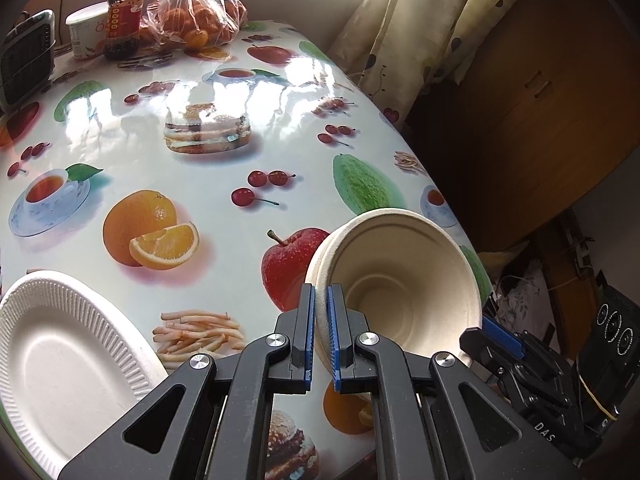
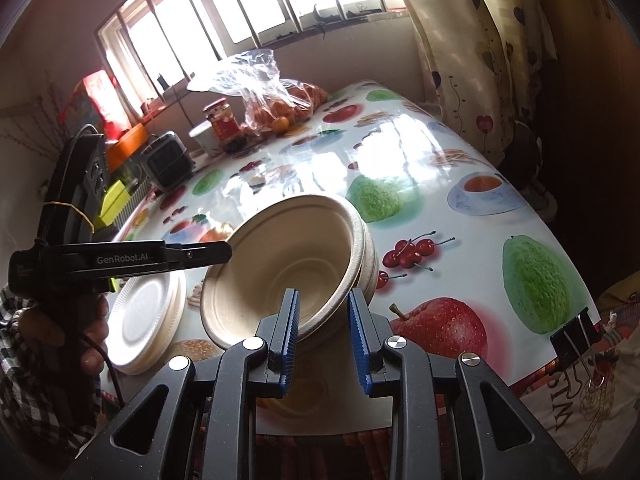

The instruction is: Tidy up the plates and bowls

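Beige paper bowls point(image 1: 400, 280), nested and tipped on their side, hang just above the fruit-print table point(image 1: 160, 120) near its right edge. My left gripper point(image 1: 320, 292) is shut on their left rim. Seen from the right wrist, the same bowls point(image 2: 280, 256) open toward the camera, and the left gripper point(image 2: 222, 254) meets the rim from the left. My right gripper point(image 2: 323, 300) is shut on the near wall, one pad inside and one outside. A stack of white ribbed paper plates point(image 1: 60, 352) point(image 2: 144, 320) lies at the front left.
At the table's far end stand a bag of oranges point(image 2: 276, 96), a red-lidded jar point(image 2: 222, 124), a white tub point(image 1: 86, 28) and a small grey heater point(image 2: 168, 160). A curtain point(image 1: 420, 20) hangs past the right edge. A binder clip point(image 2: 572, 340) grips the tablecloth's front corner.
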`<state>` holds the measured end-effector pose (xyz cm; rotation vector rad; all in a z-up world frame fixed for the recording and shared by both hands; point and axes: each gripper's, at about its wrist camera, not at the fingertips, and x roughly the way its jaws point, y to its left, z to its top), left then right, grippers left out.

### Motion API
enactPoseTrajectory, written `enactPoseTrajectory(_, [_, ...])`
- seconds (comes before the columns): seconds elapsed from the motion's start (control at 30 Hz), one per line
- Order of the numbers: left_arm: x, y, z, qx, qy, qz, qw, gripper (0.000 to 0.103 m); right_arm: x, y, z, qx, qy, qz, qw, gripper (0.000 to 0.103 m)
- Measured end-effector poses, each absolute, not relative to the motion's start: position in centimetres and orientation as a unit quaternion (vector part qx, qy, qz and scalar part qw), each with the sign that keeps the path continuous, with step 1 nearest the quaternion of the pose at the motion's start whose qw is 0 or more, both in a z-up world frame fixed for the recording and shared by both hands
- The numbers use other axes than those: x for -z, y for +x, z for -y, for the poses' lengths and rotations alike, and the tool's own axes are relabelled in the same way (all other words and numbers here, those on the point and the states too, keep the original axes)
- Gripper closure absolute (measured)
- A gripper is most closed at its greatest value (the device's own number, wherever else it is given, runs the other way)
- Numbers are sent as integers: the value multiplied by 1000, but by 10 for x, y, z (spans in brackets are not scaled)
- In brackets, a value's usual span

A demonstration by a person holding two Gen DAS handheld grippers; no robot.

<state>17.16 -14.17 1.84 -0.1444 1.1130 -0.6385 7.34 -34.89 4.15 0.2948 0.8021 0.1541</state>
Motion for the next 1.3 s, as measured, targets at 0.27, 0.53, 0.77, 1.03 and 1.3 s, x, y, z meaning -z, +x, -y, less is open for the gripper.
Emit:
enactPoseTrajectory(0.27, [-16, 172, 142, 297, -68, -521, 797, 96, -39, 76, 350, -71, 142, -393, 906, 78])
enactPoseTrajectory(0.53, [-17, 171, 142, 298, -68, -519, 799, 96, -38, 76, 350, -70, 140, -393, 906, 78])
enactPoseTrajectory(0.77, [-17, 171, 141, 298, -68, -519, 798, 96, -37, 76, 350, -69, 140, -394, 906, 78])
enactPoseTrajectory(1.03, [-16, 172, 140, 296, -72, -520, 798, 96, -36, 76, 350, -69, 140, -395, 905, 71])
enactPoseTrajectory(1.3, [-16, 172, 140, 297, -73, -520, 798, 95, -34, 77, 352, -65, 143, -398, 904, 63])
